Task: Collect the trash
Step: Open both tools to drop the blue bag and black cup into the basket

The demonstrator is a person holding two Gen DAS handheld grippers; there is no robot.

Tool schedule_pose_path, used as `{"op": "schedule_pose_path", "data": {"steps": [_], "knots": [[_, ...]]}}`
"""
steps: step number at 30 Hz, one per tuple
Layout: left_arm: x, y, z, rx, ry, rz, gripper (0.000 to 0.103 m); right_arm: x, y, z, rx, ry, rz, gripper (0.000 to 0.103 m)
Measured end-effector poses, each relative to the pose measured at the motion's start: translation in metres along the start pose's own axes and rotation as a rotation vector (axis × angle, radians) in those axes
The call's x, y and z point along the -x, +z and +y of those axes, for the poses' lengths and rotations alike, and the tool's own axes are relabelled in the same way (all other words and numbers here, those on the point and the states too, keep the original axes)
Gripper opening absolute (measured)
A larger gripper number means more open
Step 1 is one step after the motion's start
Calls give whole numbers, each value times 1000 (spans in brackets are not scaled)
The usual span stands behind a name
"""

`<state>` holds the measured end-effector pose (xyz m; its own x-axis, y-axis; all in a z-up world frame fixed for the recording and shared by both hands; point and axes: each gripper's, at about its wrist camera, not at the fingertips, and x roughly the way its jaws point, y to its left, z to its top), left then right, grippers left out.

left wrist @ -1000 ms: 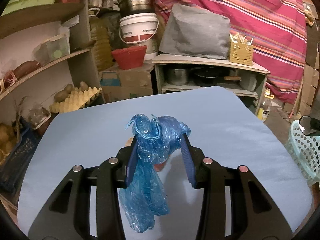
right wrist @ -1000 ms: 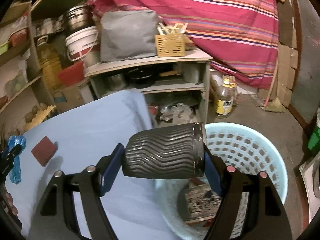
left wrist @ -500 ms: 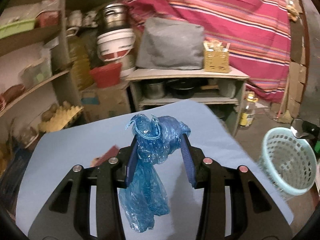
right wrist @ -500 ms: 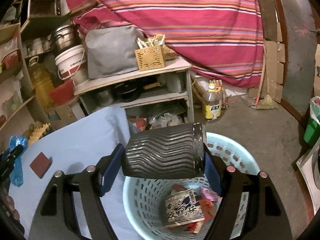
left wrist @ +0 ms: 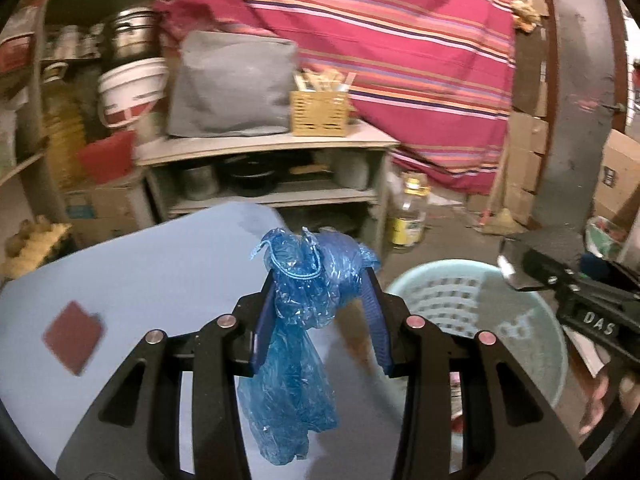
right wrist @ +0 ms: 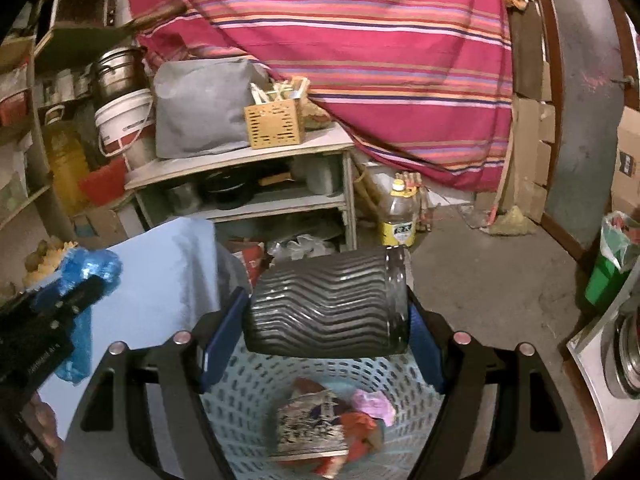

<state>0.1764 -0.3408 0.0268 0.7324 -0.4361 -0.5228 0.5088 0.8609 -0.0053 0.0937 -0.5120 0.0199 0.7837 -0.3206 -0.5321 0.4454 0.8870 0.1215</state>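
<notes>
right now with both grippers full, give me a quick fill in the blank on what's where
1. The left gripper is shut on a crumpled plastic bag whose colour is ____.
2. The right gripper holds a ribbed dark cup directly above the pale perforated ____.
3. A flat dark red square lies on the light blue ____.
4. In the basket, the pieces of trash already lie at the ____.

Missing words: blue; basket; table cover; bottom
</notes>
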Motion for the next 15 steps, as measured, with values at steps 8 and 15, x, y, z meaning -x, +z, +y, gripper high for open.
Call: {"op": "schedule_pose_path", "data": {"steps": [8,15], "knots": [[-20,-6,-48,-11,-89,32,40,-5,-7,-39,-56,-8,21,74],[-32,-7,-71,-54,-95,43,40,-11,-7,-54,-77,-46,36,74]]}}
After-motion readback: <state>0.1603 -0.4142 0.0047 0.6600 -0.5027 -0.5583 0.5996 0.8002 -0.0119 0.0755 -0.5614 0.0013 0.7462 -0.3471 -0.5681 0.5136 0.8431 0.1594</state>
